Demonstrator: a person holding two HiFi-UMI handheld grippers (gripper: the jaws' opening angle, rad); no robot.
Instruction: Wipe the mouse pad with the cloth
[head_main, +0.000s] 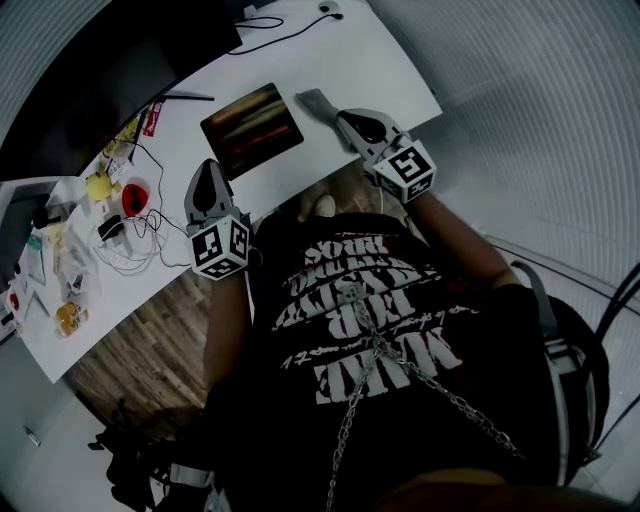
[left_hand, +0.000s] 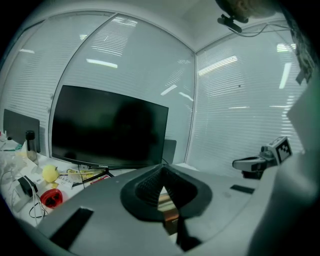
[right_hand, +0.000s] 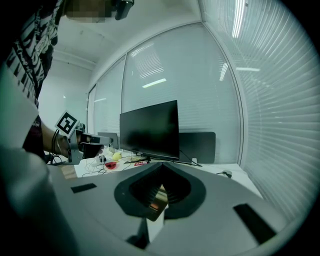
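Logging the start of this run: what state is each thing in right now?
left claw: shut, empty
right claw: shut, empty
cloth: lying flat on desk, unheld
mouse pad: flat on desk, uncovered
monitor: screen dark

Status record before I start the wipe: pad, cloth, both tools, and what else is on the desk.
pad: flat on the desk, between the tools, nothing on it
cloth: grey, on the desk right of the pad, at the right tool's tip
left tool: jaws together, empty, by the pad's near-left corner
right tool: jaws together; no cloth seen between them
monitor: behind the pad, screen dark
cables: with small items at the desk's left end
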